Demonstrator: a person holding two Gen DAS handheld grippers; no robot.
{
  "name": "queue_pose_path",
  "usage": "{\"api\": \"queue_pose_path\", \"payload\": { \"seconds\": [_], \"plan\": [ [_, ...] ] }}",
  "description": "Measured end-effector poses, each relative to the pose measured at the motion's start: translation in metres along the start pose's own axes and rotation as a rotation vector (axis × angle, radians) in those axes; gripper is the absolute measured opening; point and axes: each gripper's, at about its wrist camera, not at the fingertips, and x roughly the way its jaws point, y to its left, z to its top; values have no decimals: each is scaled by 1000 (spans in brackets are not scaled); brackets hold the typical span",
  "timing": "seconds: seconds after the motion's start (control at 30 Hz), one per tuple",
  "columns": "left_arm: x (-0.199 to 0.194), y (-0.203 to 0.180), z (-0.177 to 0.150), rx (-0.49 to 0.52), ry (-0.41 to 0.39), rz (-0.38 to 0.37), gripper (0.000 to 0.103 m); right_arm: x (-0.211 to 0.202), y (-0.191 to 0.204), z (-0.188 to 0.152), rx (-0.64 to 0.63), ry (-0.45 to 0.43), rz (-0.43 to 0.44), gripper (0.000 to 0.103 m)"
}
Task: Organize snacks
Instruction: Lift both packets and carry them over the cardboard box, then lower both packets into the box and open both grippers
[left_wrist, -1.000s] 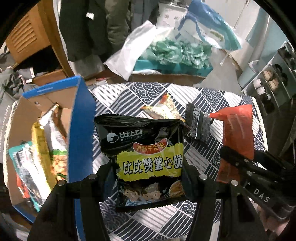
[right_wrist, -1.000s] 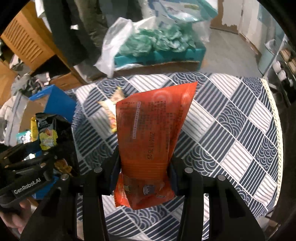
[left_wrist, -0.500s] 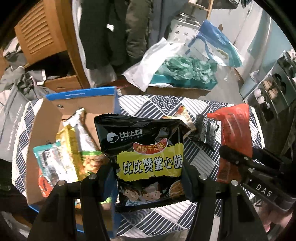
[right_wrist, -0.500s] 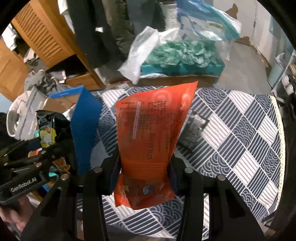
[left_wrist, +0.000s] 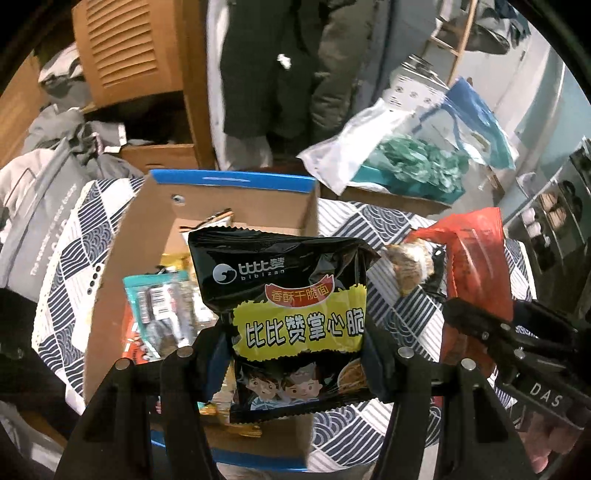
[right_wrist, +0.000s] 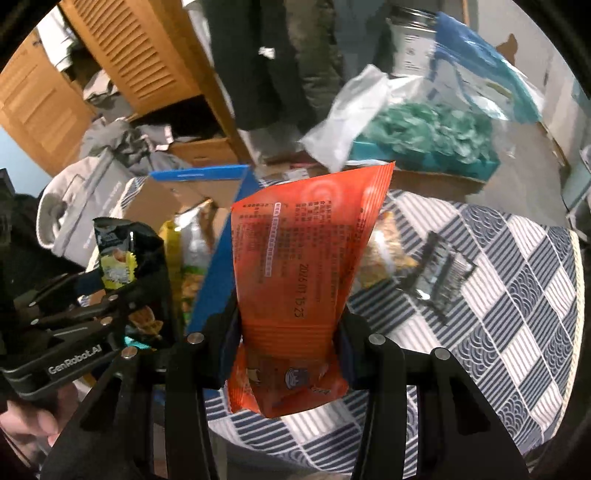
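Note:
My left gripper (left_wrist: 295, 365) is shut on a black noodle snack packet (left_wrist: 288, 295) with a yellow label and holds it above the open cardboard box (left_wrist: 218, 192), which has blue edges and holds several snack packets. My right gripper (right_wrist: 288, 347) is shut on an orange snack packet (right_wrist: 299, 258), held upright over the table just right of the box (right_wrist: 199, 173). The orange packet also shows in the left wrist view (left_wrist: 476, 258), and the black packet in the right wrist view (right_wrist: 129, 258).
A yellow-orange snack packet (right_wrist: 384, 258) and a dark foil packet (right_wrist: 439, 277) lie on the blue-and-white patterned tablecloth (right_wrist: 517, 295). Behind the table stand a wooden cabinet (left_wrist: 129, 55), hanging coats and a box of teal stuff (left_wrist: 413, 166).
Both grippers have moved left with their packets. The black packet now hangs over the box opening, and the orange packet has come close to the box's right wall.

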Motion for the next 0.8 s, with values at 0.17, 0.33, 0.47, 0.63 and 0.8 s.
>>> {"api": "queue_pose_path", "payload": {
  "seconds": [0.17, 0.33, 0.47, 0.63, 0.8],
  "plan": [
    [-1, 25, -1, -35, -7, 1, 62, 11, 26, 6, -35, 15, 11, 44],
    [5, 50, -8, -77, 13, 5, 62, 23, 49, 13, -61, 32, 33, 44],
    [5, 68, -9, -98, 4, 18, 62, 33, 68, 17, -81, 46, 48, 44],
    [11, 93, -13, -141, 26, 19, 62, 48, 88, 23, -91, 71, 74, 44],
    [21, 108, -18, -162, 52, 28, 62, 63, 103, 27, -99, 91, 89, 44]
  ]
}}
